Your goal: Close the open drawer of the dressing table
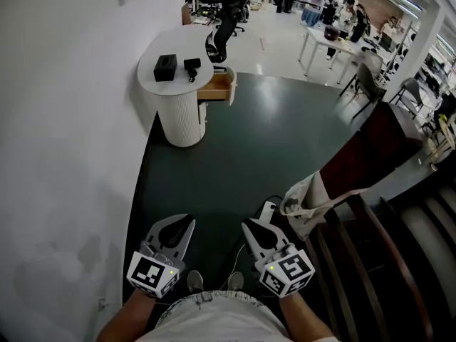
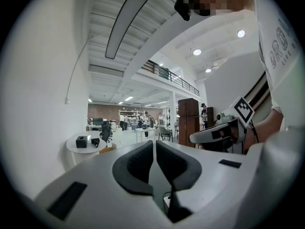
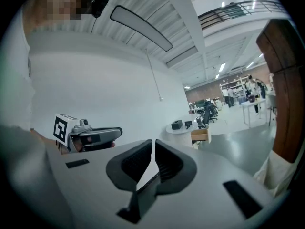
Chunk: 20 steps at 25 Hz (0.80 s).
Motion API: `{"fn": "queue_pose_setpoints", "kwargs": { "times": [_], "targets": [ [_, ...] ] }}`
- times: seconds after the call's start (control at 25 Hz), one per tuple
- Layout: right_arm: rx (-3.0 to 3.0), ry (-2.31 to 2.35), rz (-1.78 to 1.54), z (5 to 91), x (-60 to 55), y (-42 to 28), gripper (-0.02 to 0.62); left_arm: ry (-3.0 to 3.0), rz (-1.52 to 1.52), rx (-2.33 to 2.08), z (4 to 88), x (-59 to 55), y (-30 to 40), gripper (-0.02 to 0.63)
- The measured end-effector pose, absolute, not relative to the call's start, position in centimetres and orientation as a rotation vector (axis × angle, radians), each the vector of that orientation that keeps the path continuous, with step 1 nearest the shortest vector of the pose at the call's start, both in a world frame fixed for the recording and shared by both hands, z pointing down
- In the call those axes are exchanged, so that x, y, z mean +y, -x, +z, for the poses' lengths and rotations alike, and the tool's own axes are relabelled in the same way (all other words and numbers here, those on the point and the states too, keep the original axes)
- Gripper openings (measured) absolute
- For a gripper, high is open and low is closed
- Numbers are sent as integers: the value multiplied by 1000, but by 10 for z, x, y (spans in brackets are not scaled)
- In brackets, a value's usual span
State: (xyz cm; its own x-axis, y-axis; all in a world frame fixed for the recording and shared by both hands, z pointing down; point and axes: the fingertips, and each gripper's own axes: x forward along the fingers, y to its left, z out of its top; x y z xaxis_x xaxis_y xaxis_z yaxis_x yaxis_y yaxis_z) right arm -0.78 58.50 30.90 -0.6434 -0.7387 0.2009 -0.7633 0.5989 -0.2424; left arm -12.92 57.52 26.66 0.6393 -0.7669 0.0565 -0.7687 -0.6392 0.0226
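The round white dressing table [image 1: 182, 52] stands far ahead against the left wall. Its wooden drawer [image 1: 217, 85] is pulled out toward the right. A black box [image 1: 164, 68] and a small black object [image 1: 192, 65] sit on its top. Both grippers hang low near my body, far from the table. My left gripper [image 1: 185, 221] is shut with nothing in it, as the left gripper view shows [image 2: 155, 142]. My right gripper [image 1: 249, 225] also has its tips together and holds nothing [image 3: 152, 141]. The right gripper view shows the table [image 3: 183, 129] and the drawer [image 3: 200, 135] small in the distance.
A dark green floor [image 1: 249, 141] runs from me to the table. A dark wooden stair rail [image 1: 370, 152] with a white bag [image 1: 306, 198] hanging at its foot stands at the right. A power strip and cable [image 1: 267, 209] lie by my feet. An office chair [image 1: 224, 27] stands behind the table.
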Motion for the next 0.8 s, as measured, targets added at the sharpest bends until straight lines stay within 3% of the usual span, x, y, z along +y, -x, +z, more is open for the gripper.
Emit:
{"fn": "queue_pose_setpoints", "kwargs": {
  "times": [0.8],
  "targets": [
    [-2740, -1292, 477, 310, 582, -25, 132, -2793, 78, -1317, 271, 574, 102, 37]
  ]
}}
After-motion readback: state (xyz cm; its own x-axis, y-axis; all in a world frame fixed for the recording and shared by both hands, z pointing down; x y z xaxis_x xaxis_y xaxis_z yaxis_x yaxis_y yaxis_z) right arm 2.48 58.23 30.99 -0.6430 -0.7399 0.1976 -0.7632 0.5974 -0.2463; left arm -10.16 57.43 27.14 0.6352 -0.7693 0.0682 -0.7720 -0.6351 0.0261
